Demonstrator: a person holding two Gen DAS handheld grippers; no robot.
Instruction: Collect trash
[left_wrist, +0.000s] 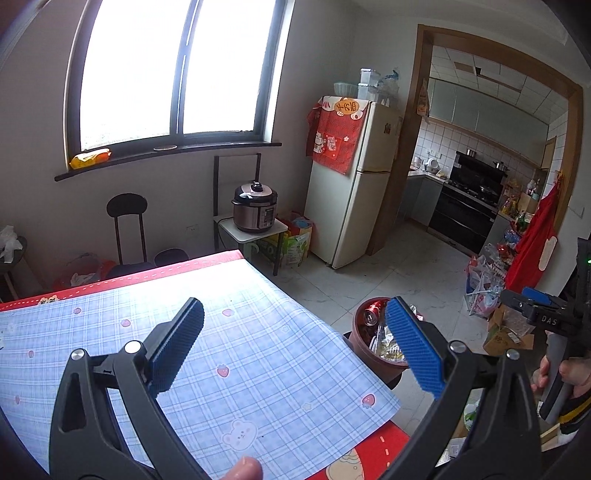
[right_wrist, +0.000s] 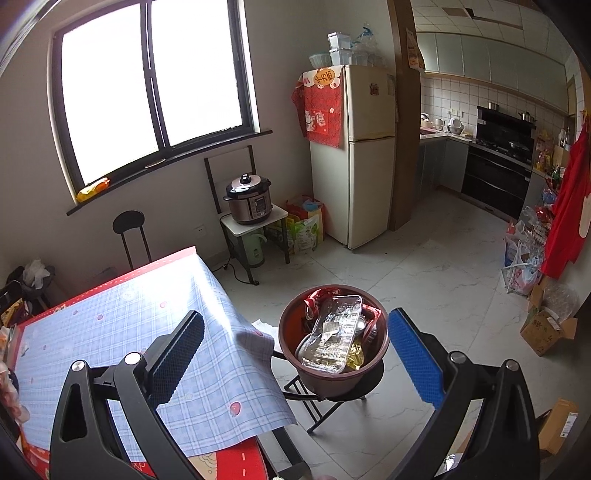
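two grippers are hanging wide open with nothing between their blue pads: the left gripper (left_wrist: 295, 347) at lower centre of its view over the plaid tablecloth (left_wrist: 229, 354), the right gripper (right_wrist: 295, 350) at lower centre of its own view, framing the brown trash bin (right_wrist: 334, 373). the bin is sitting on a black stool (right_wrist: 369, 384) just beside the table's corner, centre right of the right wrist view. a clear plastic tray (right_wrist: 332, 332) is lying on top of the trash, its long axis tilting from lower left to upper right, with a red can (left_wrist: 373, 312) beside it. the cloth in view is looking bare, so collecting seems nearly done; scanning the table edges before any reach would be wise.
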